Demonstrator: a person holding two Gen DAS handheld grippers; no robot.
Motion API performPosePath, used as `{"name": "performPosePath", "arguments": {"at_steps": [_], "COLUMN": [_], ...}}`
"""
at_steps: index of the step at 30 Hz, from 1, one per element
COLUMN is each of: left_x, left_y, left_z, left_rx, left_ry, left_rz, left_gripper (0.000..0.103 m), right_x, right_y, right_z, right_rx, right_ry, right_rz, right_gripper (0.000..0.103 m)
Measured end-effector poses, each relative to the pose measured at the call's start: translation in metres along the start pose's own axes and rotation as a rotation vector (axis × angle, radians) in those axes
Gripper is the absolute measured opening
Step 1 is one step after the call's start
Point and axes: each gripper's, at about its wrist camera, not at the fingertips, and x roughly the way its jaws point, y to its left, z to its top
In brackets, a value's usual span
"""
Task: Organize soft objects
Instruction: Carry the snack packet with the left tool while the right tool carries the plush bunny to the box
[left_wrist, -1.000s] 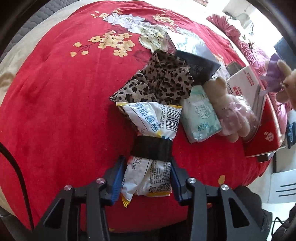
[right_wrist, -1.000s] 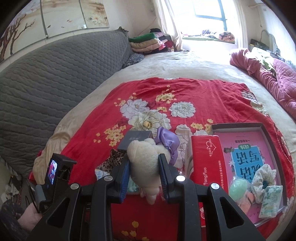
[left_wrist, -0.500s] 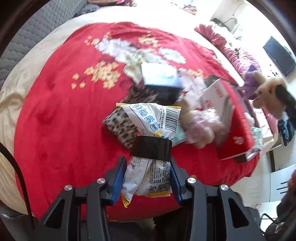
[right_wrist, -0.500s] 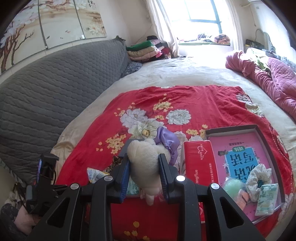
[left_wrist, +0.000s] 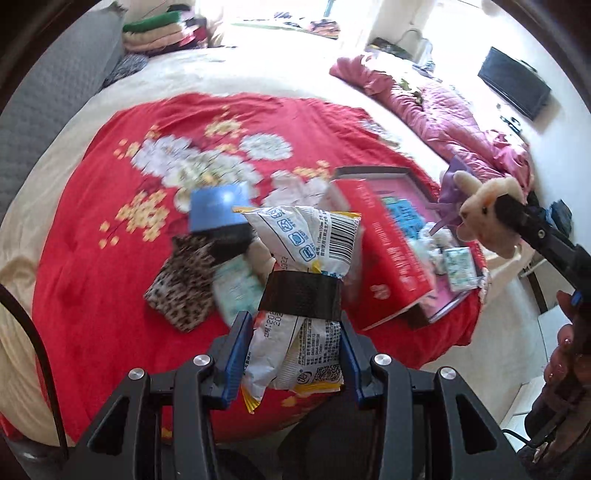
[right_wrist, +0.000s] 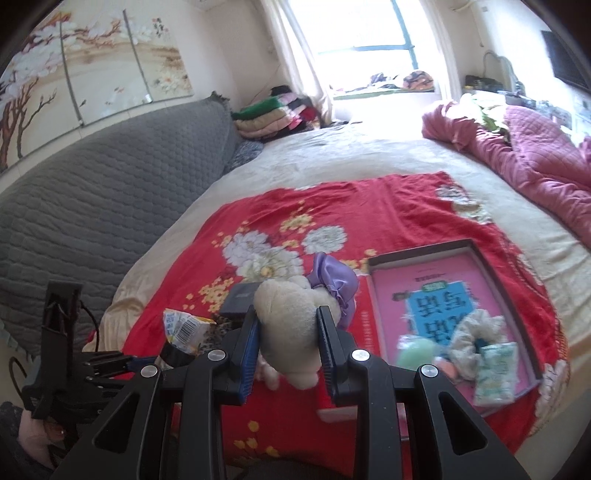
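My left gripper (left_wrist: 295, 332) is shut on a white snack packet (left_wrist: 301, 258) wrapped with black tape, held above the red floral blanket (left_wrist: 110, 266). My right gripper (right_wrist: 288, 339) is shut on a cream plush toy (right_wrist: 288, 314) with a purple satin bow (right_wrist: 332, 284); the toy also shows at the right of the left wrist view (left_wrist: 487, 210). An open red box (right_wrist: 517, 295) with a pink printed bottom holds a green ball (right_wrist: 415, 350), a white scrunchie (right_wrist: 472, 332) and a tissue pack (right_wrist: 496, 369).
On the blanket lie a leopard-print cloth (left_wrist: 184, 284), a blue-topped dark box (left_wrist: 218, 210), a tissue pack (left_wrist: 236, 288) and another plush partly hidden behind the packet. The red box lid (left_wrist: 388, 251) stands beside the box. A pink quilt (right_wrist: 524, 155) lies at the far right.
Both grippers have lifted and pulled back from the bed, each still holding its object. The left wrist view now takes in the whole blanket and the open box.
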Motion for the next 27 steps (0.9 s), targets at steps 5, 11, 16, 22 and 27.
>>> {"name": "performPosePath", "arguments": {"at_steps": [5, 11, 16, 22, 27], "left_x": [-0.003, -0.004, 0.0, 0.017, 0.039], "left_y": [-0.031, -0.069, -0.096, -0.129, -0.153], "left_z": [0.011, 0.022, 0.031, 0.038, 0.043], "left_rx": [0.036, 0.098, 0.148, 0.206, 0.254], "left_ry": [-0.015, -0.025, -0.025, 0.002, 0.021], "left_rz": [-0.032, -0.045, -0.051, -0.046, -0.049], "left_gripper": [0.044, 0.044, 0.044, 0.044, 0.044], "right_x": [-0.029, -0.057, -0.071, -0.078, -0.076], "right_y": [-0.025, -0.052, -0.074, -0.096, -0.111], "right_z": [0.002, 0.001, -0.002, -0.007, -0.015], "right_rx": [0.039, 0.092, 0.132, 0.17, 0.197], "right_ry": [-0.053, -0.106, -0.127, -0.131, -0.127], "right_rz": [-0.043, -0.077, -0.105, -0.132, -0.158], "right_gripper": [0.03, 0.03, 0.03, 0.03, 0.03]}}
